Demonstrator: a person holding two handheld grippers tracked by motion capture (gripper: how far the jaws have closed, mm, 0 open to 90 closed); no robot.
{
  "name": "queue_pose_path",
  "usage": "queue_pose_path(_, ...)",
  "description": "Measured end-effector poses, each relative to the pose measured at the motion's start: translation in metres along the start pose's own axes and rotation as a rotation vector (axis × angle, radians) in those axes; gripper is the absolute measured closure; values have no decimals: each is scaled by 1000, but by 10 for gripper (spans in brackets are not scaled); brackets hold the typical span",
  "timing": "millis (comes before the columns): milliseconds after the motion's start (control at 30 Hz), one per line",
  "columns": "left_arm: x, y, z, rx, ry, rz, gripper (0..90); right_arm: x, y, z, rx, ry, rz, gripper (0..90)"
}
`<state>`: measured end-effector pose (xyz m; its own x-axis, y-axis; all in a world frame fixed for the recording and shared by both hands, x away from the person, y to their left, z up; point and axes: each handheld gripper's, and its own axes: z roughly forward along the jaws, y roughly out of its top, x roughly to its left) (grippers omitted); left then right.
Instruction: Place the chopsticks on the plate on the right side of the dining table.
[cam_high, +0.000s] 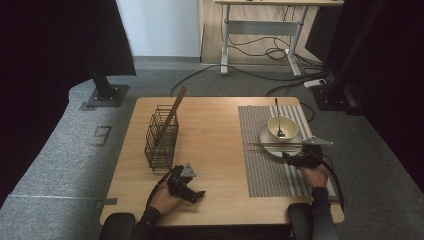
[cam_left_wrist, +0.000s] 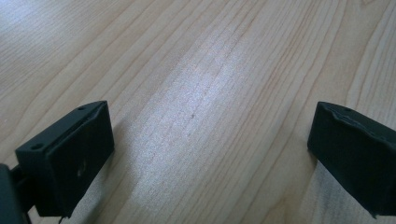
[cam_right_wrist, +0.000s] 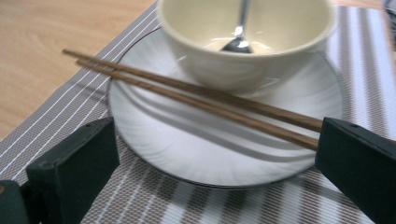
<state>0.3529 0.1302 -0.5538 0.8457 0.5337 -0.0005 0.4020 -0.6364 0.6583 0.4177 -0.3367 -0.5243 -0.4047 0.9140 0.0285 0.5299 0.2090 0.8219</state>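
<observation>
- Nearest my overhead camera are the two forearms coming in at the bottom edge; my left gripper (cam_high: 192, 192) sits low over bare wood near the front of the table (cam_high: 215, 130), its jaws spread wide with nothing between them.
- In the left gripper view I see plain tabletop (cam_left_wrist: 201, 93) between the two black jaws.
- My right gripper (cam_high: 295, 159) is at the near rim of the white plate (cam_high: 270, 145), jaws fully apart and pressing on nothing.
- The pair of chopsticks (cam_right_wrist: 196, 95) lies across the plate (cam_right_wrist: 187, 154), just in front of the bowl (cam_right_wrist: 243, 51); their far ends overhang the plate's left rim, and their near ends run up to my right-hand jaw. Whether that jaw touches them I cannot tell.
- A spoon (cam_right_wrist: 238, 28) stands in the cream bowl.
- Plate and bowl rest on a striped placemat (cam_high: 270, 175) on the table's right side.
- On the left, well apart from all that, a black wire basket (cam_high: 161, 137) holds one long wooden stick (cam_high: 175, 107) leaning out of it.
</observation>
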Motion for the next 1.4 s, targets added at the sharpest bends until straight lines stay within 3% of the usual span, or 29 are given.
queue_pose_path(300,0,0,0,0,-1,1,0,29,2,16,36,54,-102,0)
queue_pose_path(433,0,0,0,0,-1,1,0,35,1,21,37,88,-114,0)
queue_pose_path(733,0,0,0,0,-1,0,0,39,0,32,30,152,-82,0)
queue_pose_path(967,0,0,0,1,-1,0,0,46,2,41,64,145,-128,0)
queue_pose_path(1400,0,0,0,1,-1,0,0,46,2,48,83,135,-131,0)
